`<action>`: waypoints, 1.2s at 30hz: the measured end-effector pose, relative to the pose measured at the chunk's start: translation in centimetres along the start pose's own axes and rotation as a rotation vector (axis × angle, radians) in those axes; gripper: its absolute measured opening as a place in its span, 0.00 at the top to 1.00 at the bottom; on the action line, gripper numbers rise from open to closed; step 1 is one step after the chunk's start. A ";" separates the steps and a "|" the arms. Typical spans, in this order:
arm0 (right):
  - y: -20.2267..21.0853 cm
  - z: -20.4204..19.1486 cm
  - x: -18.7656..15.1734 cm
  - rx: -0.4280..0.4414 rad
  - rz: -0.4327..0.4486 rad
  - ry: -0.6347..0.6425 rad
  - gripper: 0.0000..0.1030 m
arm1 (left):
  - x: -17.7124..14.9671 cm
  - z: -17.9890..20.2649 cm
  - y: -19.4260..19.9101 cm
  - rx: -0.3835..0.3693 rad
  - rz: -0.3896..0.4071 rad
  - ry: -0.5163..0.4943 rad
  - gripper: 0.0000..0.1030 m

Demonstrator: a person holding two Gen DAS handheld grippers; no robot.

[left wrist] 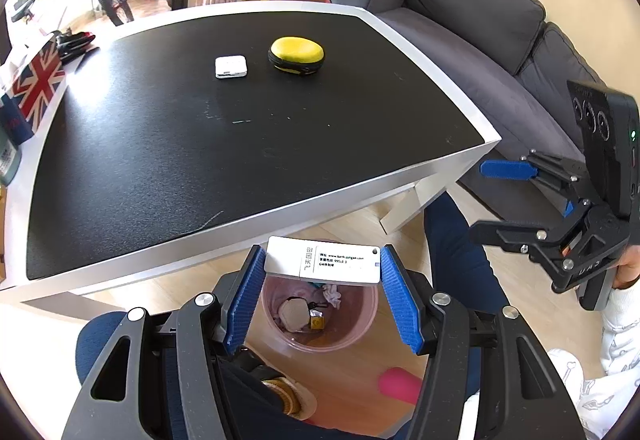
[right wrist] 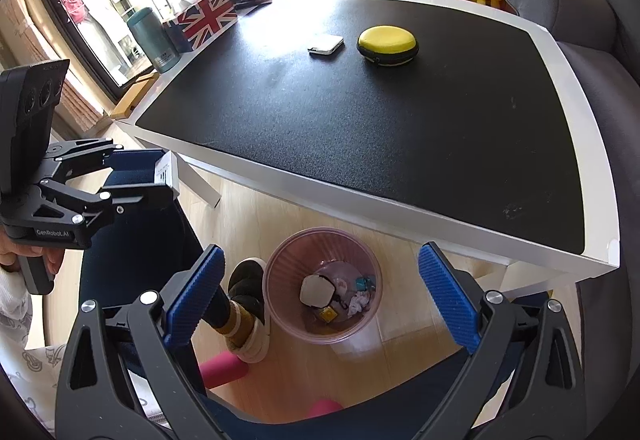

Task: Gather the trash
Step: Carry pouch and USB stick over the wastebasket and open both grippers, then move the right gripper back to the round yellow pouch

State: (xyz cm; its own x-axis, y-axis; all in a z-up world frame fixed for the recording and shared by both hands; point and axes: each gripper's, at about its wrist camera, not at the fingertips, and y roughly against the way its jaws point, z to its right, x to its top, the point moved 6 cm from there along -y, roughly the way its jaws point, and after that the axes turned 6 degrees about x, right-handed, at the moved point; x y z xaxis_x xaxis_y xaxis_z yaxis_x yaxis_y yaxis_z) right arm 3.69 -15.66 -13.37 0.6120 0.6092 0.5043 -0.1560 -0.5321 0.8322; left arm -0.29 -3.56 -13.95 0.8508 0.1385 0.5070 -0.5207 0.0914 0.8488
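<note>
White card clamped between left gripper jaws above bin.

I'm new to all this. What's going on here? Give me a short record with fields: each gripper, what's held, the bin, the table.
left gripper: shut on a white box, above the bin
white box: flat, printed label, clamped by its ends
right gripper: open, empty, over the bin
bin: pink, on the wooden floor beside the table, some scraps inside
table: black top with white rim; holds a yellow case and a small white item, apart
</note>
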 end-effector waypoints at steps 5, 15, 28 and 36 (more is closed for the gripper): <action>0.7 0.5 0.3 -0.023 0.019 -0.003 0.07 | -0.4 0.6 -0.7 -0.008 -0.018 -0.012 0.45; 1.4 1.6 0.1 -0.034 0.036 -0.031 0.07 | -0.4 2.2 -1.9 -0.033 -0.047 -0.044 0.45; 1.9 2.2 0.3 -0.038 0.046 -0.046 0.07 | 0.7 2.3 -1.4 -0.020 -0.003 -0.040 0.07; 1.5 2.1 0.2 -0.031 0.037 -0.048 0.07 | 0.6 1.5 -1.2 -0.002 -0.005 -0.010 0.07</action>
State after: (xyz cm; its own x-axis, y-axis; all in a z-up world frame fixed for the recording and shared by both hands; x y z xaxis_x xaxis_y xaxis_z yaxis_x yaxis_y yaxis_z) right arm 5.21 -17.58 -12.52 0.6417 0.5601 0.5239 -0.2028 -0.5349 0.8202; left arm 0.98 -5.03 -14.42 0.8541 0.1278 0.5041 -0.5164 0.0938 0.8512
